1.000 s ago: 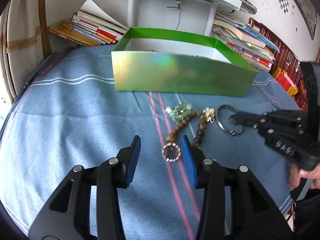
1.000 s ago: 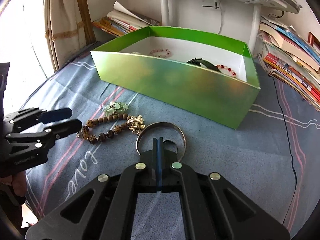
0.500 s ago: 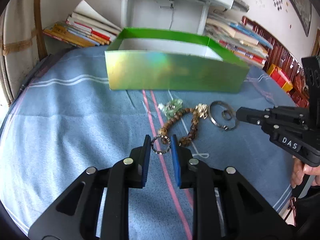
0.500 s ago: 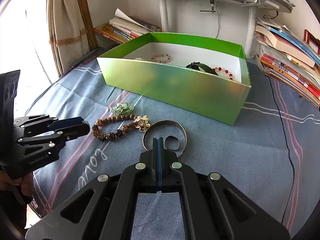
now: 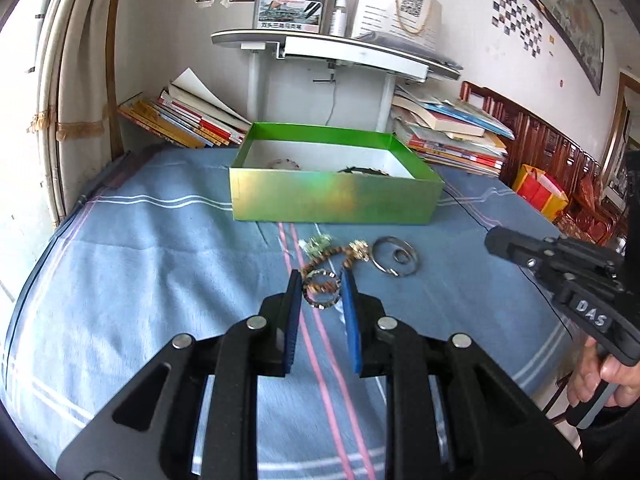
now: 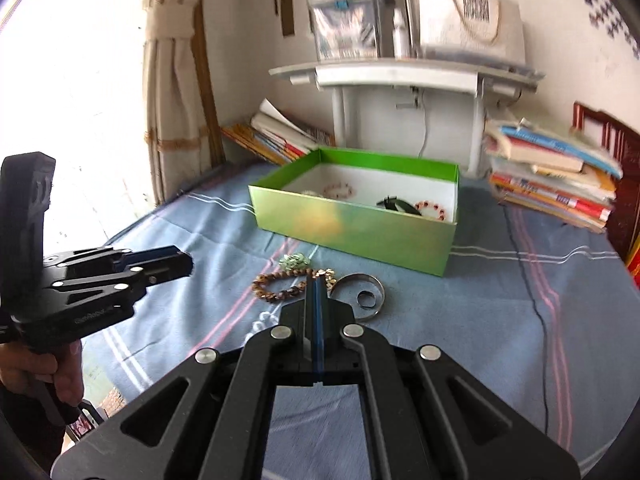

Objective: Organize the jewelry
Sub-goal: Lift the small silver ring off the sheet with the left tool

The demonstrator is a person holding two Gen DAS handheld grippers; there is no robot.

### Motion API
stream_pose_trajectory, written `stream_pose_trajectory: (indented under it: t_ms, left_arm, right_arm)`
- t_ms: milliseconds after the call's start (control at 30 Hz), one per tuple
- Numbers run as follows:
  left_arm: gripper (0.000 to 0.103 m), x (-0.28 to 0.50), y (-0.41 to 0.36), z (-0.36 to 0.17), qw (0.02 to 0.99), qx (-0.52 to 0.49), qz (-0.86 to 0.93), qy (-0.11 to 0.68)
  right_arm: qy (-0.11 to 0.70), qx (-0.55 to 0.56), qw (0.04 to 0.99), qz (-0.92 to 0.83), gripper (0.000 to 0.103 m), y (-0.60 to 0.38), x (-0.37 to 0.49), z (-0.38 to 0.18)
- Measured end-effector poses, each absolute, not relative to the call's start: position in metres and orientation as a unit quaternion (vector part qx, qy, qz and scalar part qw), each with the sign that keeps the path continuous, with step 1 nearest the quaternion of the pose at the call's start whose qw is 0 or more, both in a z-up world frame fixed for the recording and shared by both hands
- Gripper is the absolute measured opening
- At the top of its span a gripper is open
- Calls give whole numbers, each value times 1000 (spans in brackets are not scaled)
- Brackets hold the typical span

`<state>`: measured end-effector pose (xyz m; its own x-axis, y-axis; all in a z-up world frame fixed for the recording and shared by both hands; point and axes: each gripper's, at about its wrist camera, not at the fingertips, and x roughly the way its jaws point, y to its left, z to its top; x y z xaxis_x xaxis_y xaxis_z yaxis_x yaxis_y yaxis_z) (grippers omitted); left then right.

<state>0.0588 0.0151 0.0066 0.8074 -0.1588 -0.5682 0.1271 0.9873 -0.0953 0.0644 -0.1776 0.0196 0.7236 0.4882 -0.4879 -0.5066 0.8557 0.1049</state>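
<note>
Though slightly blurred, small round studded metal ring (image 5: pixel 321 294) sits between left gripper (image 5: pixel 320 282) jaws.

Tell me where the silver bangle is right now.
Left wrist view: the silver bangle lies on the blue cloth, right of the wooden bead bracelet, before the green box.

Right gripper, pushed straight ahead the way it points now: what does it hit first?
Probably the gold charm end of the bead bracelet, just beyond the shut right gripper, or the blue cloth beside it. The green box comes only farther on. Depth is unclear.
</note>
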Motion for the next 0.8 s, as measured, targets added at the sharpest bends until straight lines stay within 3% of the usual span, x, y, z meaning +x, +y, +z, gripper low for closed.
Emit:
stream_pose_trajectory:
  t_ms: [367, 400, 433, 467, 533, 667, 700, 767, 800]
  left_arm:
    - [20, 14, 10, 5, 953, -32, -86, 290]
    - [20, 13, 10, 5, 953, -32, -86, 290]
    - [20, 13, 10, 5, 953, -33, -86, 289]
    - [20, 13, 11, 5, 953, -35, -86, 289]
    - [20, 14, 12, 5, 953, -36, -85, 289]
    - [20, 21, 16, 4, 952, -39, -84, 292]
    - [20, 23, 17, 4, 951, -40, -84, 294]
    - [20, 28, 20, 2, 951, -42, -80, 297]
    - [20, 31, 22, 1, 950, -44, -79, 298]
  right_arm:
    - [251, -46, 931, 260, 0, -179, 30, 20]
    - [248, -54, 933, 256, 5, -177, 32, 19]
    - [247, -72, 934, 247, 22, -173, 41, 18]
    - [247, -82, 936, 238, 48, -170, 49, 17]
    - [243, -89, 937, 233, 61, -166, 71, 15]
    - [298, -71, 924, 230, 61, -157, 140, -2]
    - [312, -73, 919, 228, 55, -154, 153, -8]
    - [354, -91, 901, 234, 25, -143, 178, -26]
    - [363, -90, 897, 235, 23, -141, 184, -30]
